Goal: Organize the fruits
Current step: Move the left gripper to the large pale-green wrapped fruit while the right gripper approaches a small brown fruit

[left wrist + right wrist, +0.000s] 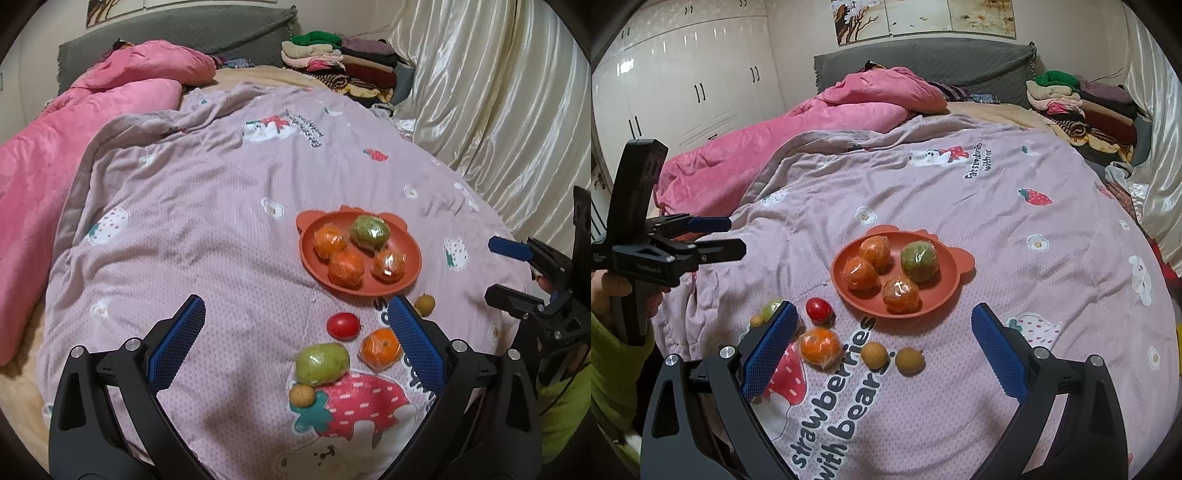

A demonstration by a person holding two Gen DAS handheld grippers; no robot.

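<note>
**Both jaws wide and empty over the fruit on the bed**

My left gripper (295, 325) hovers above the quilt (207, 221) with its jaws spread wide, holding nothing. Between its blue pads lie a red tomato (343, 325), a wrapped orange (380, 349), a wrapped green fruit (322, 363) and a small brown longan (302, 395) just beside it. Another longan (424, 304) sits near the rim of the orange plate (314, 266).

My right gripper (884, 336) is likewise wide open and empty. In its view two longans (874, 354) lie side by side on the quilt's printed lettering, near the loose orange and the tomato.

The plate rests on the quilt further up the bed. It carries three wrapped oranges (874, 251) and one wrapped green fruit (919, 260), all close together.

From the right wrist I see my left hand (613, 291) in a green sleeve (613, 373) gripping the left handle. A pink blanket (92, 122) and a pile of folded clothes (340, 66) lie at the head of the bed.
</note>
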